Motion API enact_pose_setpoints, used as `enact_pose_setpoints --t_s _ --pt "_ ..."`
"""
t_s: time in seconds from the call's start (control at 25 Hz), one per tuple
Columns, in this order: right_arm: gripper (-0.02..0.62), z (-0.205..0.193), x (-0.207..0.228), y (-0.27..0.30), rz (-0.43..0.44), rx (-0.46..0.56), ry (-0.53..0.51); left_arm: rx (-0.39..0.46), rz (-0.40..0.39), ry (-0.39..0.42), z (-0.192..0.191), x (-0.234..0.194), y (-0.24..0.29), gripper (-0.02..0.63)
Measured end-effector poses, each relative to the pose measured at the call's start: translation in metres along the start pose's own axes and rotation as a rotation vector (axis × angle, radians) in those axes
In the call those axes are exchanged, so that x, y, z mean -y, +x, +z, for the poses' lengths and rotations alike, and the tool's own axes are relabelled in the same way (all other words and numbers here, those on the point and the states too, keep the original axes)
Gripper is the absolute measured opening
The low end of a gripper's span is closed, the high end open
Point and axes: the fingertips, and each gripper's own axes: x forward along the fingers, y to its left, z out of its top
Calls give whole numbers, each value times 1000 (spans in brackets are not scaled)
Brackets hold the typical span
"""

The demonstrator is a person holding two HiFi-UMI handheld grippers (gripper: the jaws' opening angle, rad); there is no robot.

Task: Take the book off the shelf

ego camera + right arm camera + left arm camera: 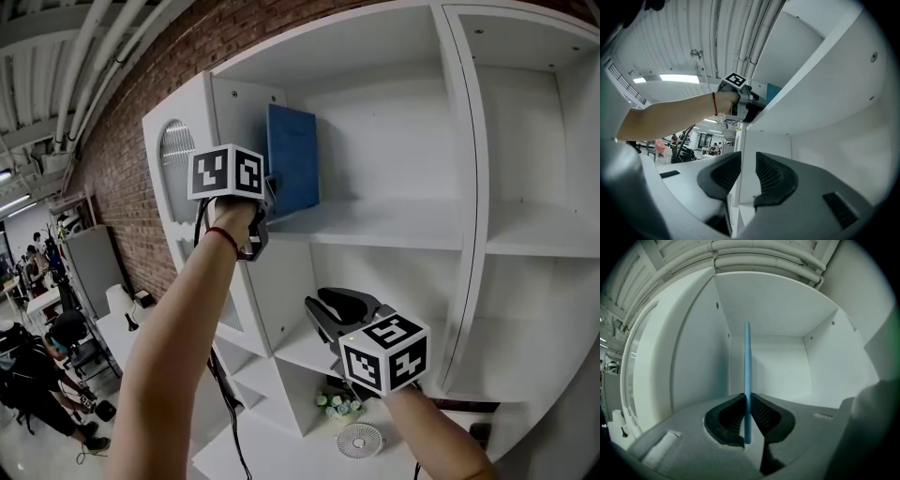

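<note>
A thin blue book [292, 159] stands upright in the top left compartment of the white shelf unit [394, 225]. My left gripper [268, 199] is shut on the book's near edge, low down by the shelf board. The left gripper view shows the book [747, 362] edge-on, pinched between the black pads [759, 412]. My right gripper [339, 305] hangs lower, in front of the compartment below, its jaws a narrow gap apart and holding nothing. From the right gripper view I look up at the left gripper [749, 104] and a corner of the book [772, 90].
A brick wall [141, 112] runs along the left of the shelf unit. Low down stand a small white fan [360, 439] and a bunch of flowers [339, 405]. A cable [228, 403] hangs from the left arm. People work in the room at far left [37, 375].
</note>
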Motion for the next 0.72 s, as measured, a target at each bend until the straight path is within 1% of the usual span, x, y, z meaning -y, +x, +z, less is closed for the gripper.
enact_pose_setpoints --t_s 0.12,0.4,0.72 --pt "95 -2 -4 1 1 -2 -6 42 -8 -5 3 2 -10 43" --pt "95 -8 -16 6 7 -4 -18 139 -47 -51 8 -1 -36 43" --pt "95 -4 -25 6 2 14 -27 202 -105 -74 1 9 -61 43"
